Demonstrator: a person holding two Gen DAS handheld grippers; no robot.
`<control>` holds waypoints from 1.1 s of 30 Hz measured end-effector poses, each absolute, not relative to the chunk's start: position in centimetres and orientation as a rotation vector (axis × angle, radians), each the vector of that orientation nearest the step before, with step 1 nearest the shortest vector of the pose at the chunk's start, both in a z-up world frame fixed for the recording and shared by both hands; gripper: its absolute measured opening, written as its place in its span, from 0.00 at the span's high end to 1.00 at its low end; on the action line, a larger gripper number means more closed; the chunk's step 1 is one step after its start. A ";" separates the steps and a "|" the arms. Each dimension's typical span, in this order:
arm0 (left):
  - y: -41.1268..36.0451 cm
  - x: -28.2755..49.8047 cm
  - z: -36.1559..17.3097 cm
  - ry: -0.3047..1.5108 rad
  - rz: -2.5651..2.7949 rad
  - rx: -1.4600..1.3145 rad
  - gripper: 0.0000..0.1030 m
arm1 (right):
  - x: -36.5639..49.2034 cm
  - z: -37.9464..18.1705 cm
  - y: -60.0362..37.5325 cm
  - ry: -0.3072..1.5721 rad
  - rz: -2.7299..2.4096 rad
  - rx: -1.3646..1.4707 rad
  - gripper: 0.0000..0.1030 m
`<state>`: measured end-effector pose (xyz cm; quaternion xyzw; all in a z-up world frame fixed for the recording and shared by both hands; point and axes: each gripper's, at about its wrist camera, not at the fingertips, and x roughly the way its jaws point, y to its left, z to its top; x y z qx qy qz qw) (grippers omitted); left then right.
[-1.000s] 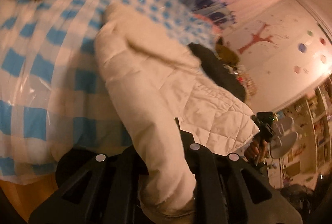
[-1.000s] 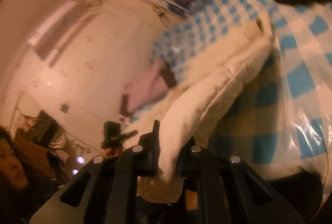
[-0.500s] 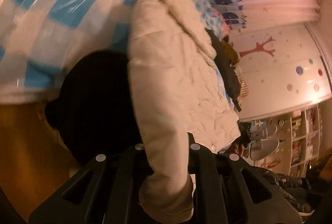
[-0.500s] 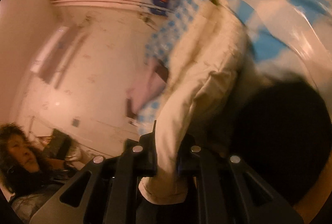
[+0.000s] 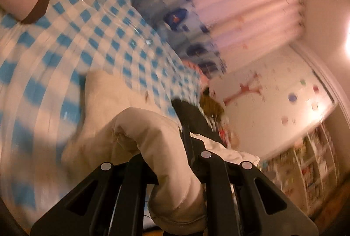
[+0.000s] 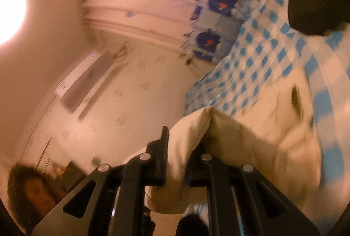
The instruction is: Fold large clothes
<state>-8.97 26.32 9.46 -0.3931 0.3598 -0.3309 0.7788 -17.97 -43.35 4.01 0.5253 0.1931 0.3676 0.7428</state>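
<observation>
Both jaws stood clenched: your left gripper (image 5: 175, 161) pinched a padded cream sleeve cuff, your right gripper (image 6: 177, 159) pinched another cuff-like end of the same cream quilted jacket (image 6: 258, 126). Cloth filled each gap fully, with the hems bulging out behind the fingers.

Step in hand, as judged: carrying two gripped ends forward over the body of the garment to lay a fold. Next move likely calls for lowering both ends level, onto the jacket ahead of the jaws, then letting go together so the fold lands square.

Jacket looked thick, puffy and creased, humped just ahead of both jaws, its far part lying flat on the blue-and-white checked bed cover (image 5: 109, 43). Both views were motion-blurred; seams hard to read. Dark garment (image 5: 192, 115) lay beyond the left jaws, touching the jacket's edge or near it; could not tell which.
</observation>
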 end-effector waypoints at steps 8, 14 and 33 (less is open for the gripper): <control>22.8 9.0 -0.3 0.949 -0.442 -0.924 0.87 | 0.3 -4.5 -44.2 0.665 0.429 1.223 0.87; 21.8 13.6 -7.2 1.097 -0.359 -1.030 0.76 | 4.4 -11.4 -44.9 0.817 0.339 1.328 0.82; 11.6 6.4 8.7 0.626 -0.288 -0.283 0.11 | 4.3 4.6 -29.3 0.644 0.224 0.378 0.18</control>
